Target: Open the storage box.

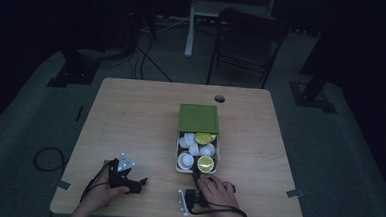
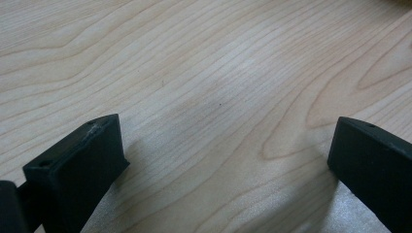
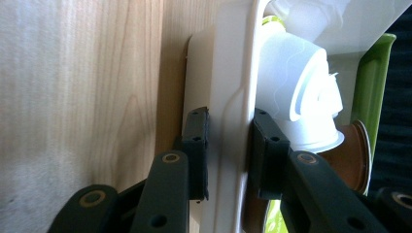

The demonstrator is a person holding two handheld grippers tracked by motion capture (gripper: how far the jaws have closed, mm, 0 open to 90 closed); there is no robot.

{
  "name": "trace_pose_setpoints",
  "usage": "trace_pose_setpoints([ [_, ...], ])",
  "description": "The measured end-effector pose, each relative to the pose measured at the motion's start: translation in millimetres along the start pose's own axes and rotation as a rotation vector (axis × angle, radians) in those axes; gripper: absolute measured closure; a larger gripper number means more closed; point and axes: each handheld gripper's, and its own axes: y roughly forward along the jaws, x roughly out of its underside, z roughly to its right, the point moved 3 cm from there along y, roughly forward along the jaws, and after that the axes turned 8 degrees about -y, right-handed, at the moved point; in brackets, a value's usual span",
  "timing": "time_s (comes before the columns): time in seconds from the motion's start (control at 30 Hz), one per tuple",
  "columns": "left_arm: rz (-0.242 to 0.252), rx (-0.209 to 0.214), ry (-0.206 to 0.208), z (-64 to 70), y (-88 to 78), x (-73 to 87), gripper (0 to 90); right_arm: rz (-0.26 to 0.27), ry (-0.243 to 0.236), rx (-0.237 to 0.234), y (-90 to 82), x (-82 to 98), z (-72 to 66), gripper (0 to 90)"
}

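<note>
A white drawer [image 1: 196, 170] full of small capsules stands pulled out of a green box [image 1: 198, 118] in the middle of the table. My right gripper [image 1: 196, 178] is at the drawer's near edge. In the right gripper view, my right gripper [image 3: 228, 150] has its jaws shut on the drawer's white front wall [image 3: 228, 97], one pad outside and one inside. White capsules [image 3: 301, 92] and a brown one [image 3: 352, 155] lie behind the wall. My left gripper [image 1: 138, 183] rests on the table at the near left. Its jaws stand wide apart over bare wood [image 2: 218, 107] in the left gripper view.
The wooden table [image 1: 130, 115] has a cable hole [image 1: 219, 98] near its far edge. A dark chair [image 1: 247, 43] stands behind the table. Cables lie on the floor at the left.
</note>
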Motion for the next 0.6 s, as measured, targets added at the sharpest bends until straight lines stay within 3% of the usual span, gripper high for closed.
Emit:
trace_pose_setpoints([
  [0.6, 0.0, 0.0, -0.001, 0.1, 0.0, 0.0, 0.2, 0.006, 0.008, -0.001, -11.4, 1.3, -4.6, 72.1],
])
